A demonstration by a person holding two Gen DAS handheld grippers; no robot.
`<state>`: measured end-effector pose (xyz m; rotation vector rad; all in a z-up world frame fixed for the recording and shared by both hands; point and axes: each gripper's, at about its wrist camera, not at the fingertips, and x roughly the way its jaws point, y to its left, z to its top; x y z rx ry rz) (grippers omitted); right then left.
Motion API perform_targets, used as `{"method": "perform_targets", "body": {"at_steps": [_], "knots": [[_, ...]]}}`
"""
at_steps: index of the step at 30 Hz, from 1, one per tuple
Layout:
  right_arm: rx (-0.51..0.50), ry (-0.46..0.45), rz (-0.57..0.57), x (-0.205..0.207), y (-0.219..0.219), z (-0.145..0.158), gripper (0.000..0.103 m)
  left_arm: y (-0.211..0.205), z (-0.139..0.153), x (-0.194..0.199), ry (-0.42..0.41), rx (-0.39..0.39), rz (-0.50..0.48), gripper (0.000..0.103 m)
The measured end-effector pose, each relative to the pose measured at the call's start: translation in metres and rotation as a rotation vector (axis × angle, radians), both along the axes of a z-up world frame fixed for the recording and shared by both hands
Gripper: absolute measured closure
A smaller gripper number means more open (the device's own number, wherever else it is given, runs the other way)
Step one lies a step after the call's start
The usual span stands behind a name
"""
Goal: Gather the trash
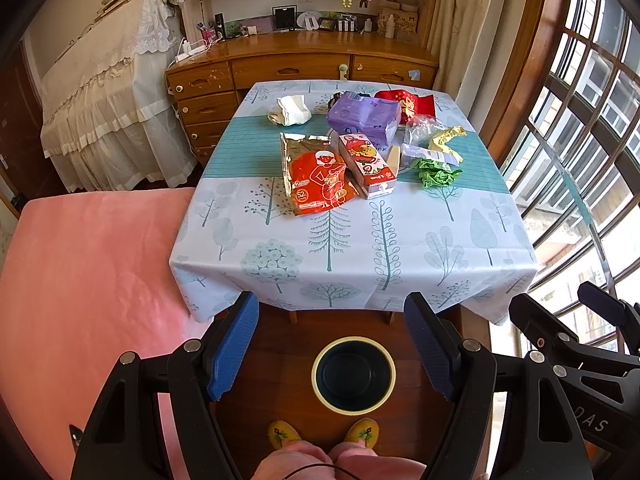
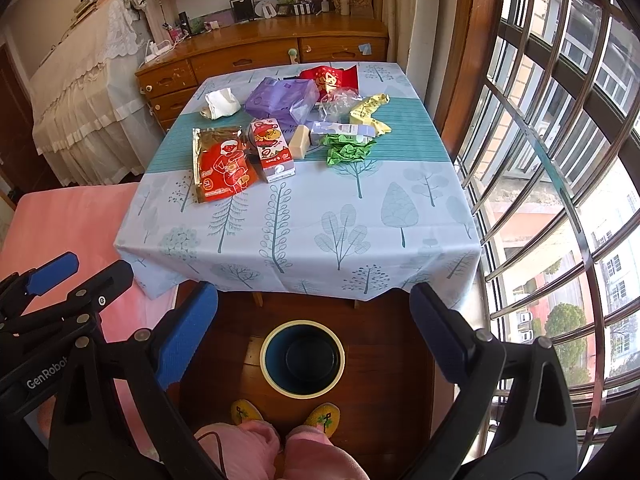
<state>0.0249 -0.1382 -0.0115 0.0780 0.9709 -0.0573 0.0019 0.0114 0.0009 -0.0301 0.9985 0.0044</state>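
Both pairs of jaws stood wide apart and held nothing: the left gripper (image 1: 332, 348) and the right gripper (image 2: 316, 332) each hung level with the near edge of the table, their blue pads bare and touching no object.

Judged from this, the collecting had not begun; every piece of trash still lay on the table (image 1: 360, 248), which wore a pale tree-print cloth with a teal band. Below and just in front of the person's yellow slippers, the round bin (image 1: 353, 374) stood on the wooden floor, and nothing could be seen inside it.

The trash sat clustered on the far half of the cloth. Largest was the purple plastic pack (image 1: 364, 116), with a red packet (image 1: 412, 104) behind it. Nearest the grippers lay the orange foil pouch (image 1: 320, 178), and just beside it the small red-and-white carton (image 1: 368, 164). To the left, apart from the rest, was a crumpled white tissue (image 1: 290, 110); to the right, crumpled green paper (image 1: 436, 174) and a twisted yellow wrapper (image 1: 446, 138).

The next move probably called for reaching forward over the cloth to the nearest piece, likely the foil pouch or the carton, and closing on it before carrying it back down to the bin.
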Motion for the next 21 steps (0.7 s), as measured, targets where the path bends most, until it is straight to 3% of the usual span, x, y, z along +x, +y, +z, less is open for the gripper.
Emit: {"method": "perform_targets", "body": {"at_steps": [21], "knots": [[0.000, 0.002, 0.003, -0.0004, -0.0024, 0.0001, 0.007, -0.0002, -0.0007, -0.0006, 0.000, -0.001, 0.000, 0.026]]}}
